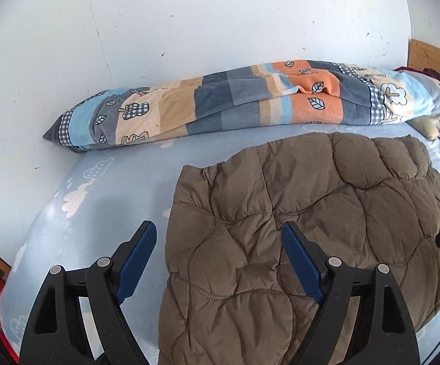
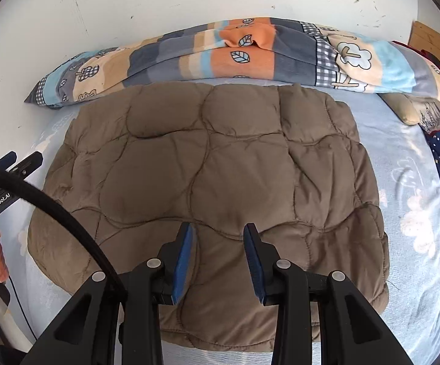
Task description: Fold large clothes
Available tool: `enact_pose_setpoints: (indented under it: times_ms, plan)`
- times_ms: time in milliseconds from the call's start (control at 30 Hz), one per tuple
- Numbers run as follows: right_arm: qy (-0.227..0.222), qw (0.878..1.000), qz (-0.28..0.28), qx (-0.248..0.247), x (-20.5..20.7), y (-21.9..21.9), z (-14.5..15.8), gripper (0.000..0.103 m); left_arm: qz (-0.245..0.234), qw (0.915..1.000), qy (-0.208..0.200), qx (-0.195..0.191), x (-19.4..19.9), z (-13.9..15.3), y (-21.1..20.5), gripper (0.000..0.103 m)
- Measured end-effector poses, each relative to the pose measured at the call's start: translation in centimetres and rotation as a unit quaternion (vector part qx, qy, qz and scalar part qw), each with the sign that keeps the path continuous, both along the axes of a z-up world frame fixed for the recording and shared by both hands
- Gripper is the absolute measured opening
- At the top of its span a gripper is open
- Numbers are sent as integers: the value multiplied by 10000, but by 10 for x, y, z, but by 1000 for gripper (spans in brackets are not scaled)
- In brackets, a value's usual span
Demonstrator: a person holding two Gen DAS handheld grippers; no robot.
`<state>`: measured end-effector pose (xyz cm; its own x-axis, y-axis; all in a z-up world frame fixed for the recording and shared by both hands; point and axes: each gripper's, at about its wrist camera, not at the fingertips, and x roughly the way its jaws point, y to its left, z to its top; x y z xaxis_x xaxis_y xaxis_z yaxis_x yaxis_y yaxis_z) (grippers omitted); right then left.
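Folded brown quilted puffer jacket [image 2: 214, 200] lying flat on the light blue cloud-print bedsheet [image 2: 408, 200]. Right gripper [image 2: 218, 234] hangs over its near edge, blue-padded jaws apart, gripping nothing. Patchwork blanket roll [image 2: 220, 57] along the wall.

Two wrist cameras over one bed, both facing the wall

The left wrist view looks down past its left gripper [image 1: 217, 237], the brown quilted jacket [image 1: 311, 206] ahead and to its right; the right wrist view sits close above the jacket, centred ahead; both share the patchwork blanket [image 2: 220, 57] beyond.
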<state>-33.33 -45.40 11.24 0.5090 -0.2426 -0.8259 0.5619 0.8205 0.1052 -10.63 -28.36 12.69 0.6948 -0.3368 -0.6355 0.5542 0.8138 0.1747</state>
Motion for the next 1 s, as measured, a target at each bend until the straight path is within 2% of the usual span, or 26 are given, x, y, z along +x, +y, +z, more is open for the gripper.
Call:
enact_pose_setpoints:
  times_ms: [233,433,567,633,733,867,1000]
  plan:
    - [-126,9986,-354,379,-4,-24,-6,39,48,9998,-75,166,2,-5,1,84]
    - [-67,9981,-458,412,-8,-31,-9,39,59,9996,-127,263,1,-8,-1,84]
    - [-112,9974,-599,396,-16,-41,-4,48,34,9994,-16,332,5,-12,-1,84]
    - [-147,9962,-757,395,-25,-51,0,51,15,9989,268,383,16,-16,3,84]
    - [-215,9927,-1110,422,-48,-71,3,54,185,9947,1002,117,46,-22,25,84]
    - [-212,9867,-1563,391,-84,-99,3,59,528,9757,2053,-557,91,-36,69,84]
    - [-59,9826,-1772,554,-109,-121,-7,60,598,9581,2678,-818,114,-57,95,79]
